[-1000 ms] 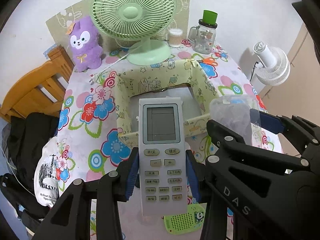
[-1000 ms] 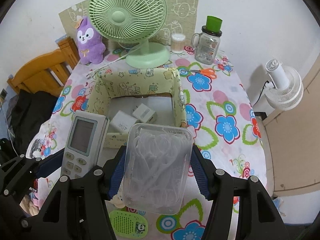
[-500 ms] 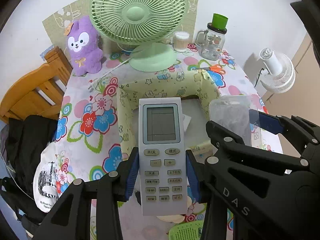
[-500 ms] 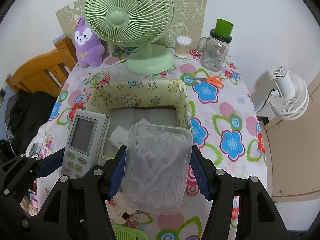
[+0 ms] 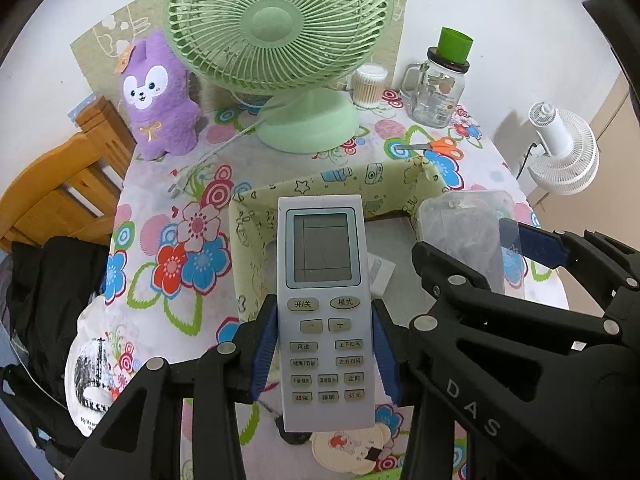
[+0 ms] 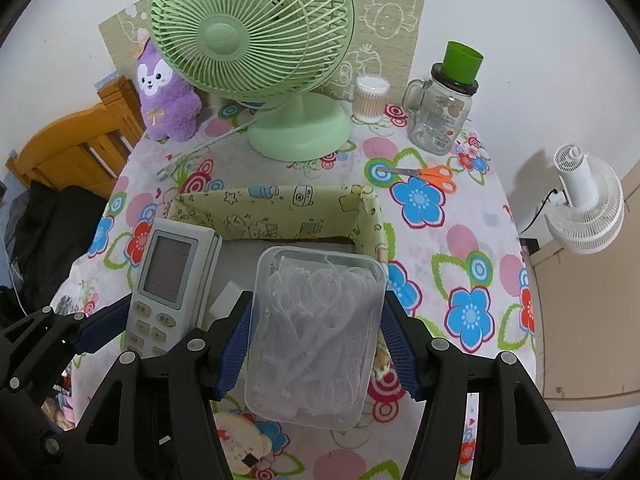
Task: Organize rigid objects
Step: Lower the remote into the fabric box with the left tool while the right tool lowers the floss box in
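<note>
Left gripper (image 5: 325, 354) clamps flat grey remote (image 5: 323, 300); right gripper (image 6: 316, 344) clamps clear plastic box (image 6: 316, 332)

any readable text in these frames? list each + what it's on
"开/关", "模式", "−", "+": top buttons on the remote control held in the left gripper.
Lower remote buttons: too small to read reliably.
"DAS": black arm of the right gripper.
"My Hear…": white bag at the table edge, cut off.
Label on the glass jar: too blurred.
</note>
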A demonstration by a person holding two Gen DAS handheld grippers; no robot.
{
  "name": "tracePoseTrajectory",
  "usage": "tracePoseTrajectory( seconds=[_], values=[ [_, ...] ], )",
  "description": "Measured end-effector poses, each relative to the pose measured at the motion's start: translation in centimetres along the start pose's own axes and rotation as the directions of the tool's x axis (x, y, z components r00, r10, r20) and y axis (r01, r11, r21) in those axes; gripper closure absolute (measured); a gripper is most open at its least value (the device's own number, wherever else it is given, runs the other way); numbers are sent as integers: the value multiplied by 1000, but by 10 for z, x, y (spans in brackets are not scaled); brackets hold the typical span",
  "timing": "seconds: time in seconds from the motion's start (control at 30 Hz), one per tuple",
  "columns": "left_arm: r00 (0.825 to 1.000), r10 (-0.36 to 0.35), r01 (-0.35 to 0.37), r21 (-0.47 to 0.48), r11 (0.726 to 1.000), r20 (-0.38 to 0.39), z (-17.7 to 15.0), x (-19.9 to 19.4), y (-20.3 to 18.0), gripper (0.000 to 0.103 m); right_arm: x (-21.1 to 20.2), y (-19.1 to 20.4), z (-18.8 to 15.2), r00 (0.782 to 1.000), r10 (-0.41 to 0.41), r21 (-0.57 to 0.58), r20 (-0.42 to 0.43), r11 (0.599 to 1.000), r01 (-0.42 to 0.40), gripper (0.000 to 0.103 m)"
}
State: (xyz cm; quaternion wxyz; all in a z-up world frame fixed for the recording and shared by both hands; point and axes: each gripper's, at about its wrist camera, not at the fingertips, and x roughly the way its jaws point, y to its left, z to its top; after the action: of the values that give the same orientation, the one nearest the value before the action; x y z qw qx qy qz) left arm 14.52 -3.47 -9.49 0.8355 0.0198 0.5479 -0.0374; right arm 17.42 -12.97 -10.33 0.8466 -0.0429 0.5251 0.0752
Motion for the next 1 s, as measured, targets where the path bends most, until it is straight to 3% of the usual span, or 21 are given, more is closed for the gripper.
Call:
tracePoseTrajectory(
  seconds=[0.4, 0.77, 1.0],
  values=[
    [1000, -11, 11, 7, 1000, -27, 18, 24, 2, 58, 25, -8, 18, 999, -14, 18, -34, 1000, 15, 39],
    [997, -9, 8, -5, 1000, -81, 15, 52, 5, 58, 55, -11, 15, 994, -19, 17, -107, 1000, 20, 39],
    [995, 6, -7, -6, 1000, -99, 13, 60, 11, 58, 57, -5, 16, 993, -55, -31, -103, 998, 52, 37]
  ],
)
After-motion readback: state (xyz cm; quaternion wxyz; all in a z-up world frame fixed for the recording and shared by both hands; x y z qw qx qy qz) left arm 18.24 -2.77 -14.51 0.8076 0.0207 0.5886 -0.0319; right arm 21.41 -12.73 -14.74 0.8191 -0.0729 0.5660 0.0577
